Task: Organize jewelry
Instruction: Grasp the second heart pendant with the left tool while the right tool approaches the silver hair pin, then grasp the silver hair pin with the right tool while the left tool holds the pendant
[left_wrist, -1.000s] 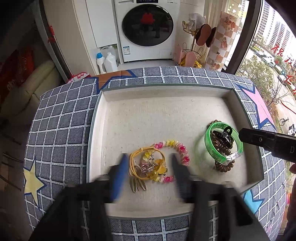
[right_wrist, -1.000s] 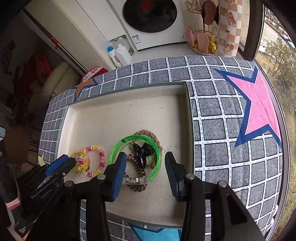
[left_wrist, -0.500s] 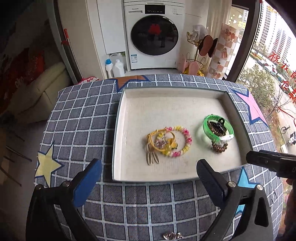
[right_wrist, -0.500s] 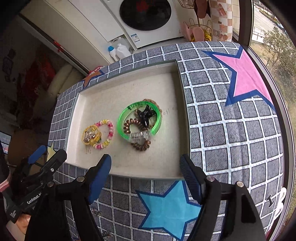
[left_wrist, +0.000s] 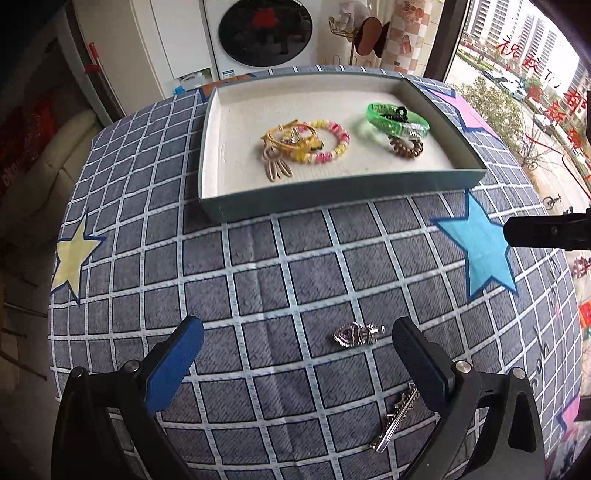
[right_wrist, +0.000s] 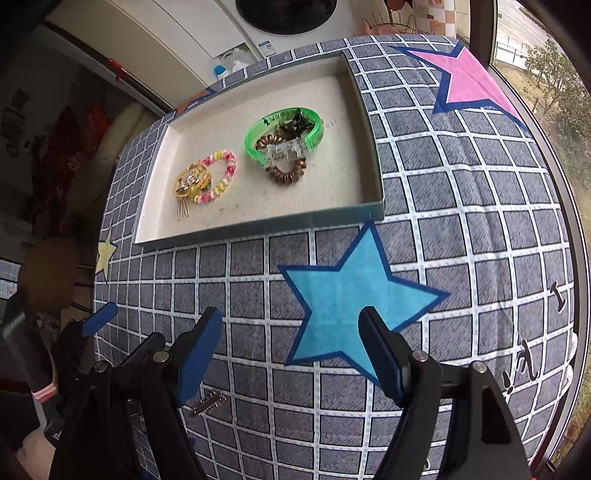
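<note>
The black hair claw (right_wrist: 295, 123) sits half hidden inside the green bangle (right_wrist: 284, 134); its shape is unclear.

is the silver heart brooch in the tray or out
Out: the silver heart brooch lies on the checked cloth, well short of the tray.

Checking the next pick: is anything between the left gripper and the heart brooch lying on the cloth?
Nothing visible. The heart brooch lies bare on the cloth, just ahead of the open left gripper. The hair clip lies nearer, under its right finger, not in the path.
</note>
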